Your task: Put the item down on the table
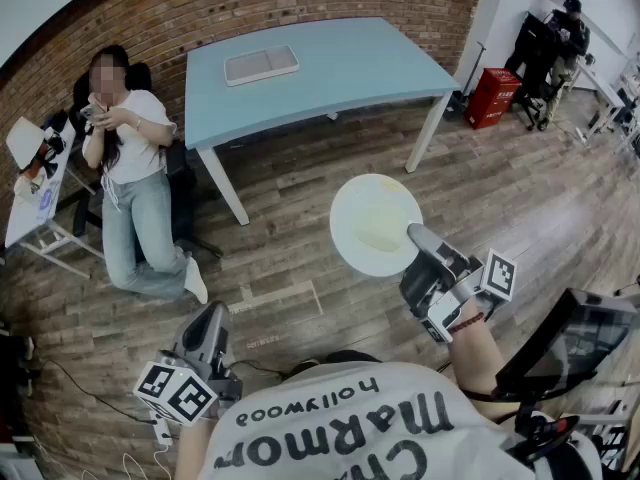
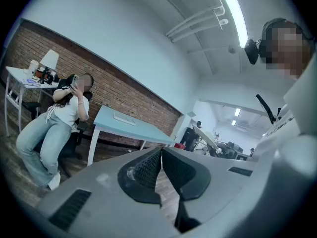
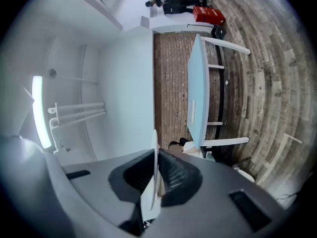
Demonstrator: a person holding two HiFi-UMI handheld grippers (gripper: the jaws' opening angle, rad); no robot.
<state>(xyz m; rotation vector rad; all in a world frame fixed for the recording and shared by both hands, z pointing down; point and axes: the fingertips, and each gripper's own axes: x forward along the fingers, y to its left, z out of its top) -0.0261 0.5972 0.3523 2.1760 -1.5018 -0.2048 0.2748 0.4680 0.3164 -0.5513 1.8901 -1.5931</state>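
Observation:
A round white plate (image 1: 376, 224) hangs over the wooden floor, held by its rim in my right gripper (image 1: 417, 238), which is shut on it. In the right gripper view the plate (image 3: 154, 175) shows edge-on between the dark pads. The light blue table (image 1: 300, 83) stands farther off, with a white tray (image 1: 261, 65) on its top. My left gripper (image 1: 212, 320) hangs low at the bottom left, apart from the plate. Its jaws meet with nothing between them in the left gripper view (image 2: 161, 155).
A person (image 1: 130, 183) sits on a chair left of the table, by a small white side table (image 1: 35, 183) with a lamp. A red box (image 1: 492, 96) stands by the white pillar at the right. A dark chair (image 1: 570, 343) is close at my right.

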